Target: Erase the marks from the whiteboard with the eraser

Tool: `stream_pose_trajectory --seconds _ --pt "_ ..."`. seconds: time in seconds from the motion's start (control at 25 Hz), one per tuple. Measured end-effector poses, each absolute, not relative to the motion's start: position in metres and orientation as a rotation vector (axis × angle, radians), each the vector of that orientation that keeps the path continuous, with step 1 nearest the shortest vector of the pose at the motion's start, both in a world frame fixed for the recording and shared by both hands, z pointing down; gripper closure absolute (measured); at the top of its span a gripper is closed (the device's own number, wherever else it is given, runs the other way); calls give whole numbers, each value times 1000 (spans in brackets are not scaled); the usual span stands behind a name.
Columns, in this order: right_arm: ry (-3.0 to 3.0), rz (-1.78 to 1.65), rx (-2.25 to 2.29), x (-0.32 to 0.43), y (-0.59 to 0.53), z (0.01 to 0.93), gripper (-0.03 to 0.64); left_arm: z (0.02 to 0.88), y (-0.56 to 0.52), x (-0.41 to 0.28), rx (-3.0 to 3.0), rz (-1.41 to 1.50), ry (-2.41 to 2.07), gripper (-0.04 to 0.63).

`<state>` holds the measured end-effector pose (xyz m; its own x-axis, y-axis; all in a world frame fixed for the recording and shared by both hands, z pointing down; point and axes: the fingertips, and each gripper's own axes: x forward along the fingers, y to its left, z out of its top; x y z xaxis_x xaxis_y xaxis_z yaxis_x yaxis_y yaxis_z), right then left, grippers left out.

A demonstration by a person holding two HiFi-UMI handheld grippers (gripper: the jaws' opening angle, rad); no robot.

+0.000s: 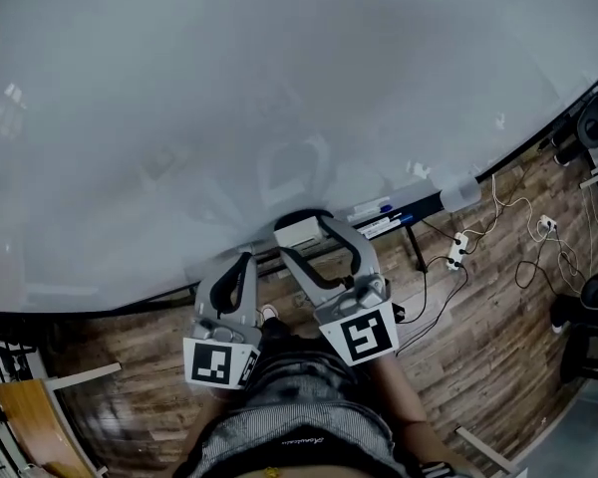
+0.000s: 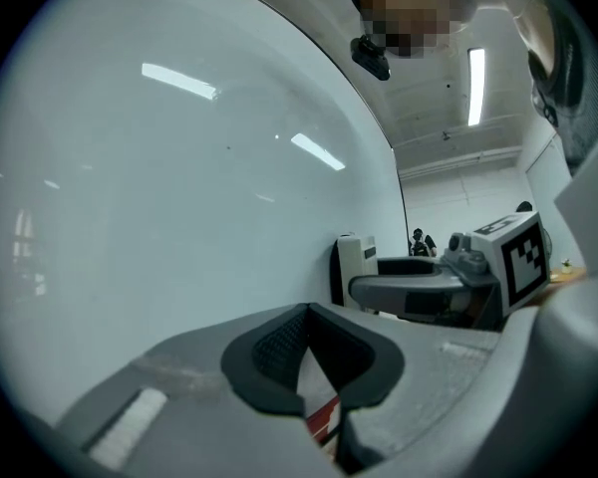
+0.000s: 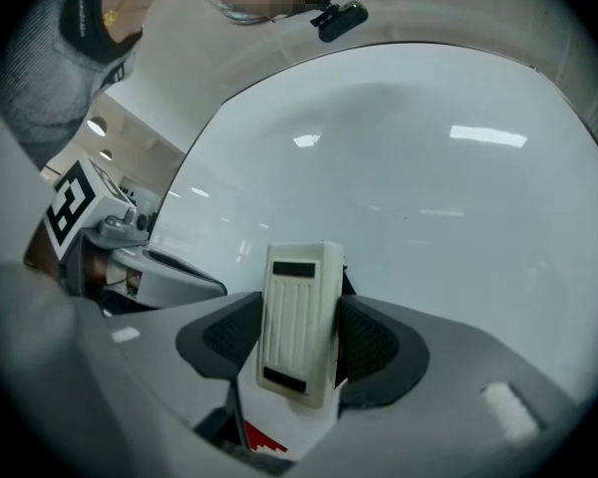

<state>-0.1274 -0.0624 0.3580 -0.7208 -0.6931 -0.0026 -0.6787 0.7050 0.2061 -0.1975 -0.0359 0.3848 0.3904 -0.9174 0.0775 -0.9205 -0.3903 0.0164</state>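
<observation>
The whiteboard (image 1: 229,98) fills most of the head view, and I see no clear marks on it, only faint smudges. A white ribbed eraser (image 1: 300,233) is clamped upright in my right gripper (image 1: 301,225), near the board's lower edge. In the right gripper view the eraser (image 3: 299,317) sits between the black pads (image 3: 379,342), with the board (image 3: 419,187) just beyond. My left gripper (image 1: 243,259) hangs beside it to the left, shut and empty. In the left gripper view its pads (image 2: 279,352) meet and the eraser (image 2: 356,267) shows at the right.
A marker tray (image 1: 389,215) runs along the board's bottom edge. A power strip (image 1: 456,252) and loose cables (image 1: 528,257) lie on the wooden floor at the right. A wooden chair (image 1: 25,416) stands at the lower left and dark equipment (image 1: 596,122) at the far right.
</observation>
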Motion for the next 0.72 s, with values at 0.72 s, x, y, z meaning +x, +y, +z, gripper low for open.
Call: stream_pose_trajectory --seconds 0.72 --pt "-2883 -460 806 -76 -79 353 370 380 -47 -111 2391 65 -1961 592"
